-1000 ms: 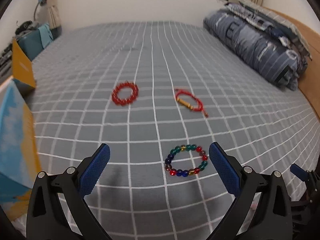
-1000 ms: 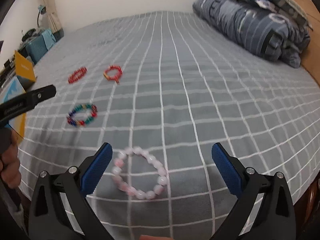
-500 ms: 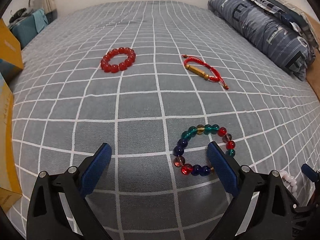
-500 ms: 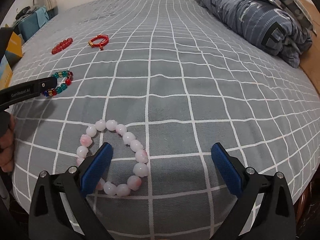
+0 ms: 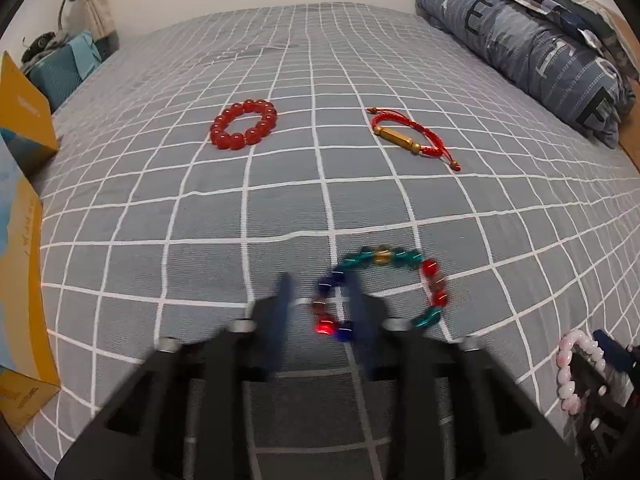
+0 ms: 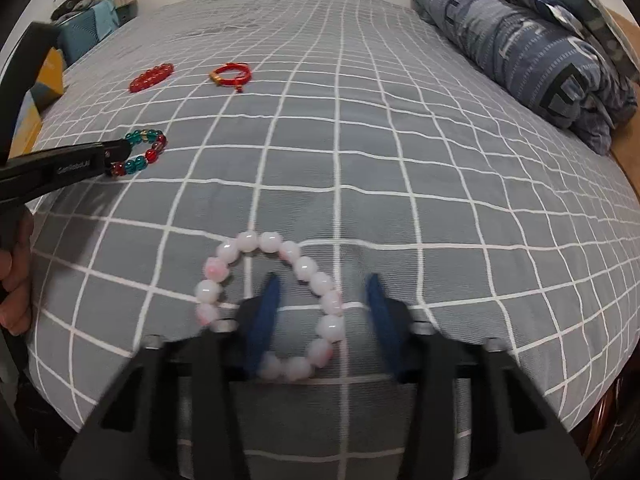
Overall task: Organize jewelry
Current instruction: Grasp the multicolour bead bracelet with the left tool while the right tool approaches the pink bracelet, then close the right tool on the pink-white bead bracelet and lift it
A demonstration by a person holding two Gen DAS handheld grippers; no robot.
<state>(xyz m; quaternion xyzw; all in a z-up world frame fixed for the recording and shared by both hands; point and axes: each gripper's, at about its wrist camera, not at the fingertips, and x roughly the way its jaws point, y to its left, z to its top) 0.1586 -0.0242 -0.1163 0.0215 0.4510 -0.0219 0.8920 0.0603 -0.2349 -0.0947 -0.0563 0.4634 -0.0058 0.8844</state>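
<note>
Left wrist view shows the left tongs [image 5: 320, 304] nearly closed; their jaws have just been closing, with the near-left beads of the multicoloured bracelet [image 5: 430, 276] between the blue pads. The right wrist view shows the right tongs [image 6: 324, 312] narrowed but not fully closed, also just closing, straddling the right side of the pink bracelet [image 6: 256, 242]; whether the pads press the beads yet cannot be told. Both bracelets lie on the checked bed [image 6: 400, 140]. Farther off lie a red bead bracelet [image 5: 244, 124] and a red cord bracelet [image 5: 412, 136]. The step looks like a double pick-up; next calls for firm grips, then lifting clear without snagging.
</note>
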